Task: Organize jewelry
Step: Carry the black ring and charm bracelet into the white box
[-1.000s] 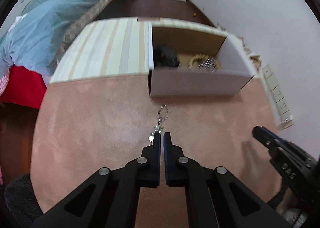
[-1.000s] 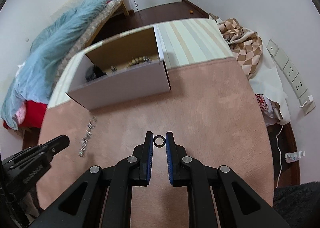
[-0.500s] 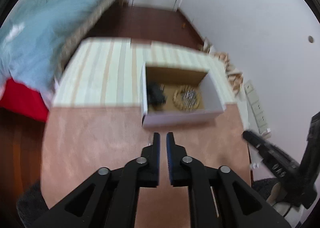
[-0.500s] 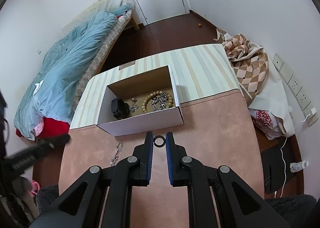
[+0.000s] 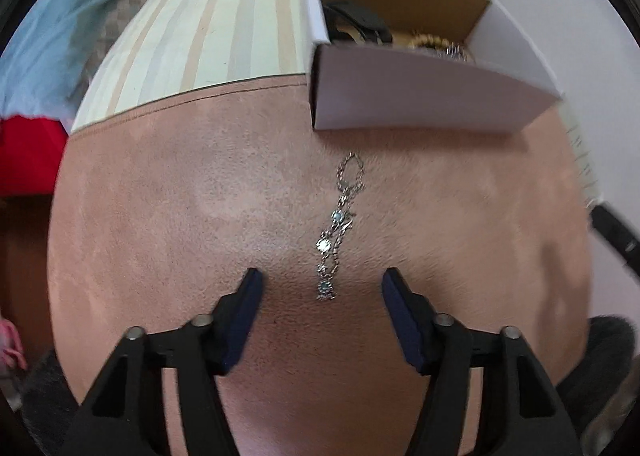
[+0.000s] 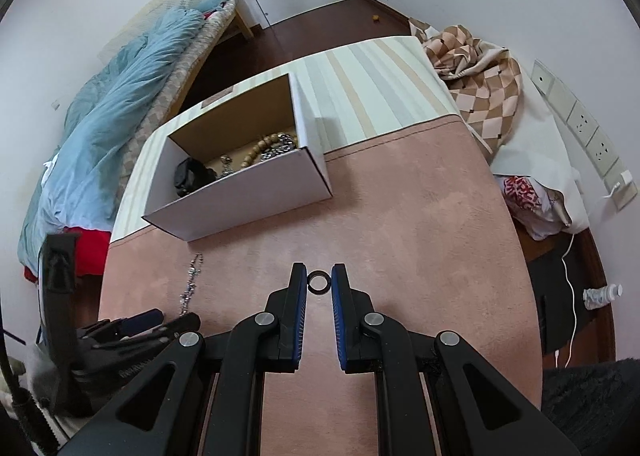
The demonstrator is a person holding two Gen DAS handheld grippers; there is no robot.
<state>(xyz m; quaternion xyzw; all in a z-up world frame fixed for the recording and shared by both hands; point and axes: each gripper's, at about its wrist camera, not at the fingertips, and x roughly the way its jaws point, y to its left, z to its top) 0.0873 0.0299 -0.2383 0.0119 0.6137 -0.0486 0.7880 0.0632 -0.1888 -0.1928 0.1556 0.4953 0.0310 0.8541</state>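
Note:
A silver chain bracelet with pale blue stones (image 5: 334, 228) lies stretched out on the pink cloth, its near end between the spread tips of my left gripper (image 5: 322, 288). The jaws are opening and the pads do not touch the chain. My right gripper (image 6: 319, 283) is shut on a small dark ring (image 6: 319, 282), held above the cloth. The white cardboard box (image 6: 248, 196) stands open beyond; inside lie a black item (image 6: 190, 176), a wooden bead bracelet (image 6: 264, 148) and silver chains. The same bracelet (image 6: 191, 284) shows in the right wrist view, next to the left gripper (image 6: 168, 322).
The pink cloth (image 6: 400, 216) covers the near part of the table and a striped cloth (image 6: 360, 88) the far part. A checked fabric heap (image 6: 476, 72) lies at the right edge. A bed with a blue duvet (image 6: 120, 104) stands at the left. Wall sockets (image 6: 580, 128) are at the right.
My left gripper has come down close over the bracelet and its jaws have parted from shut to wide. The right gripper still holds the ring and the box looks nearer.

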